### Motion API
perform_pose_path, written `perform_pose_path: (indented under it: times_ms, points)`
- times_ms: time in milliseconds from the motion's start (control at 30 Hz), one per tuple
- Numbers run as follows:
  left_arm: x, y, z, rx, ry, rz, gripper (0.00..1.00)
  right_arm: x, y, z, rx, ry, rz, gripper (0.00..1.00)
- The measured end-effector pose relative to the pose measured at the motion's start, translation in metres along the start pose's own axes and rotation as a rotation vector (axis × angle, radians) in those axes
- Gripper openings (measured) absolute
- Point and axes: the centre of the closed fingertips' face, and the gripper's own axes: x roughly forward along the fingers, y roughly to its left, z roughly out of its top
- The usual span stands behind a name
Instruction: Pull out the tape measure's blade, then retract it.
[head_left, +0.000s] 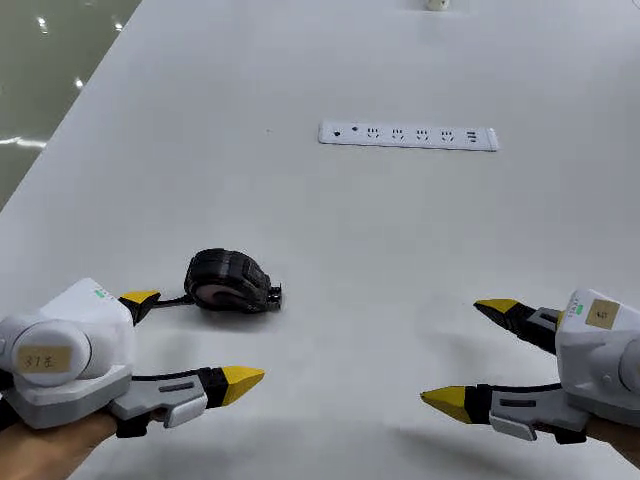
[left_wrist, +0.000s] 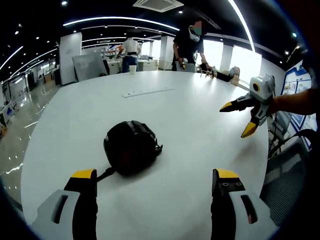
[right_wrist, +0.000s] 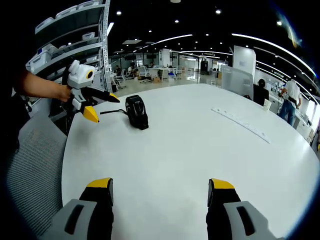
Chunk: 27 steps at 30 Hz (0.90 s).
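Note:
A black tape measure (head_left: 230, 281) lies on the white table (head_left: 380, 220), its blade tip pointing right and a short strap trailing left. My left gripper (head_left: 195, 342) is open just left of and nearer than it; its yellow-tipped jaws frame the tape measure (left_wrist: 131, 146) from a short way back, without touching. My right gripper (head_left: 480, 352) is open at the table's near right, well apart from the tape measure (right_wrist: 137, 112). Across the table the right gripper (left_wrist: 242, 116) and the left gripper (right_wrist: 97, 106) face each other.
A white power strip (head_left: 408, 135) lies flat on the far side of the table. A small white object (head_left: 437, 4) sits at the far edge. Beyond the table, people (left_wrist: 192, 42) stand in an office. A mesh chair (right_wrist: 30, 165) is beside the table edge.

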Motion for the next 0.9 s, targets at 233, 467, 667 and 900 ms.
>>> perform_pose_path:
  times_ms: [233, 467, 667, 900]
  points:
    - [-0.013, -0.004, -0.007, 0.029, -0.013, -0.035, 0.99, -0.012, 0.010, -0.004, 0.020, -0.044, -0.021, 0.87]
    - [-0.022, -0.012, -0.011, 0.057, -0.029, -0.063, 0.99, -0.016, 0.018, -0.009, 0.024, -0.048, -0.013, 0.95]
    - [-0.026, -0.012, -0.012, 0.066, -0.041, -0.070, 0.99, -0.021, 0.021, -0.011, 0.033, -0.059, -0.013, 0.99]
    - [-0.028, -0.012, -0.009, 0.072, -0.039, -0.073, 0.99, -0.026, 0.020, -0.016, 0.041, -0.052, -0.027, 0.99]
